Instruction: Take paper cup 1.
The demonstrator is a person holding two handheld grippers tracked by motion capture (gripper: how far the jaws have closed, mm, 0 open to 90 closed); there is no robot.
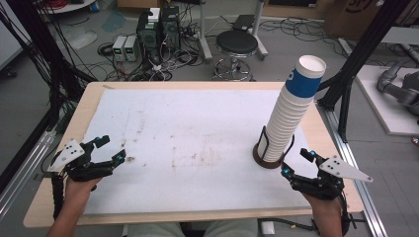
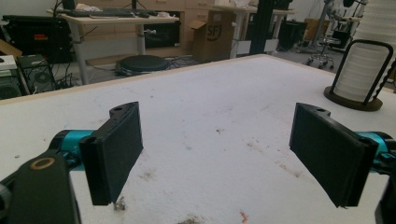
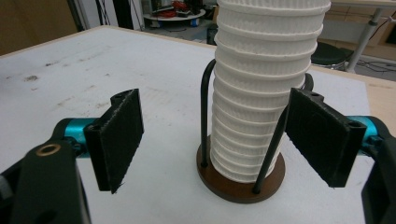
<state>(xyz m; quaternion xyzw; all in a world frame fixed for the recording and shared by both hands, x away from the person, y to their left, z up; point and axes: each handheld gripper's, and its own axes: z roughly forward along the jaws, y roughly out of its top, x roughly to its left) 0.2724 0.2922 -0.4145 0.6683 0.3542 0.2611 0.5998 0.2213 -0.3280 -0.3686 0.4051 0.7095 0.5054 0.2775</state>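
A tall stack of white ribbed paper cups (image 1: pixel 291 108), its top cup banded in blue, stands in a dark round wire holder (image 1: pixel 269 159) on the right of the white mat (image 1: pixel 188 143). My right gripper (image 1: pixel 295 162) sits just in front and to the right of the holder, open, with nothing between its pads. In the right gripper view the cup stack (image 3: pixel 261 93) and its holder base (image 3: pixel 240 179) stand beyond my right gripper (image 3: pixel 226 144). My left gripper (image 1: pixel 111 149) rests open near the table's left front. In the left gripper view my left gripper (image 2: pixel 226 156) faces bare mat, with the cup holder (image 2: pixel 362 72) far right.
The mat is stained with small marks and covers a wooden table (image 1: pixel 316 128). Beyond the far edge stand a black stool (image 1: pixel 236 47), computer boxes (image 1: pixel 158 29) and tangled cables on the floor. A black frame post (image 1: pixel 356 59) rises at the right.
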